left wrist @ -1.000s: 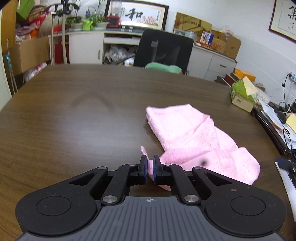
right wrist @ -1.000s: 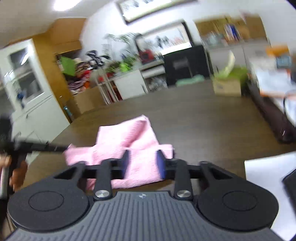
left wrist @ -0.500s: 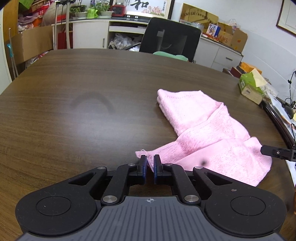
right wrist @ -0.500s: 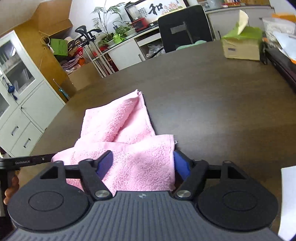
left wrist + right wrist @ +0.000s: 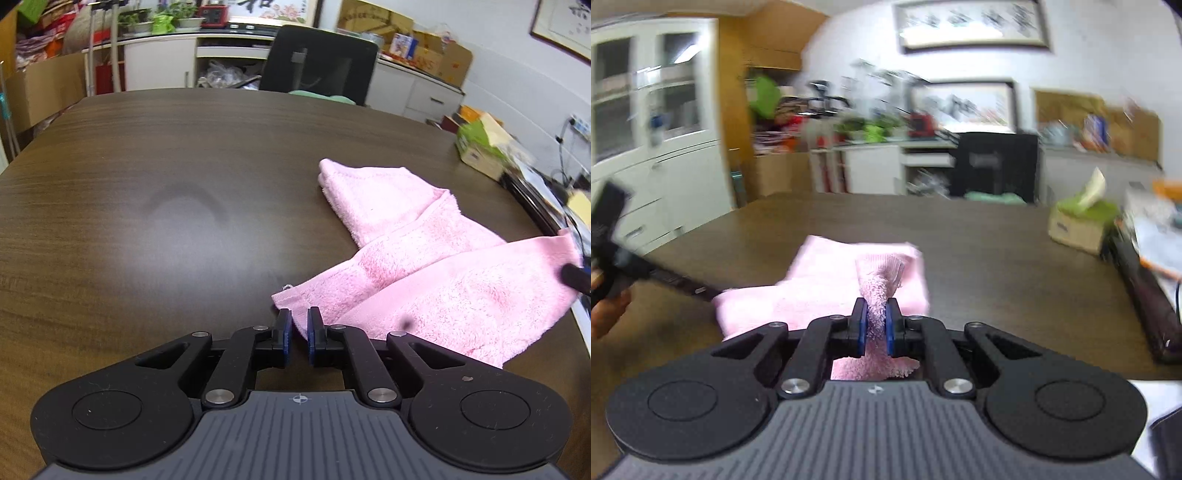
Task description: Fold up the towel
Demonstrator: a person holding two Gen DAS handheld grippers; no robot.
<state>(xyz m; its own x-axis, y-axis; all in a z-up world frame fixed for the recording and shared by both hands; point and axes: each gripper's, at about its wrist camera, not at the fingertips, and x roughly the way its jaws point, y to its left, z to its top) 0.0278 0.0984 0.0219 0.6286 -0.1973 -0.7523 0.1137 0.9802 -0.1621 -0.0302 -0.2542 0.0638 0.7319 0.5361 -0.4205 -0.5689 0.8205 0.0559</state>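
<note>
Your left tool (image 5: pixel 299 328) is clamped on a near corner of the pink towel (image 5: pixel 424 273), its blue pads (image 5: pixel 284 334) pressed close with a thin fold of cloth between them. Your right tool (image 5: pixel 875 325) is pinched on another bunch of the towel (image 5: pixel 827 291), which rises as a twisted ridge from between its pads (image 5: pixel 891 326). The towel lies crumpled on the dark wooden tabletop (image 5: pixel 166 206), toward its right side in the left view, one doubled end stretched away from you and the broader part spread between the two tools. In the left view the far right corner of the cloth is lifted at the frame edge, where a dark blurred part of the other tool shows. Near the right edge of the tabletop stands a cardboard tissue box (image 5: pixel 1078 229) with a green top and one tissue sticking up out of it. Your left hand (image 5: pixel 607 306) appears at the edge of the right view, which is blurred. Beyond the far edge stands a black chair (image 5: pixel 319 64).
</note>
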